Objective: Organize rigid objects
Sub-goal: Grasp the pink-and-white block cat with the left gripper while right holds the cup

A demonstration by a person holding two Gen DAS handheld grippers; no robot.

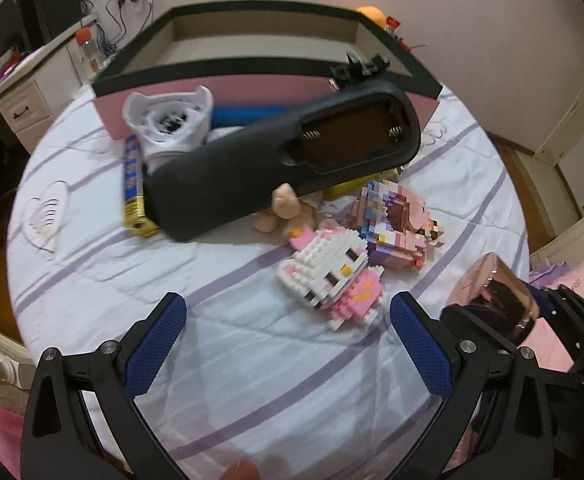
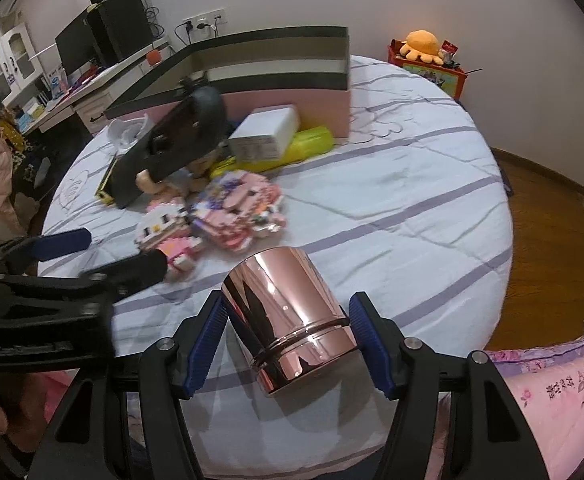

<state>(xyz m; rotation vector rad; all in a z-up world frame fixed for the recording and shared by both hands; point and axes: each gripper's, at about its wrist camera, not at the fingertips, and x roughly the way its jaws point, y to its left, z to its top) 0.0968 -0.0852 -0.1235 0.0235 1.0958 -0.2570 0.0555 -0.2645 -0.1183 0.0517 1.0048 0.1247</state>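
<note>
1. Hovering wide open and empty, the left gripper [image 1: 287, 344] has the white-and-pink brick-built cat figure [image 1: 332, 276] just ahead of its jaws, probably lining up a pick.
2. The right gripper [image 2: 287, 336] brackets the shiny rose-gold metal canister [image 2: 287, 316]; whether its pads [image 2: 366, 340] touch, I cannot tell, likely readying to carry it toward the pink open box [image 2: 292, 100] far ahead.
</note>
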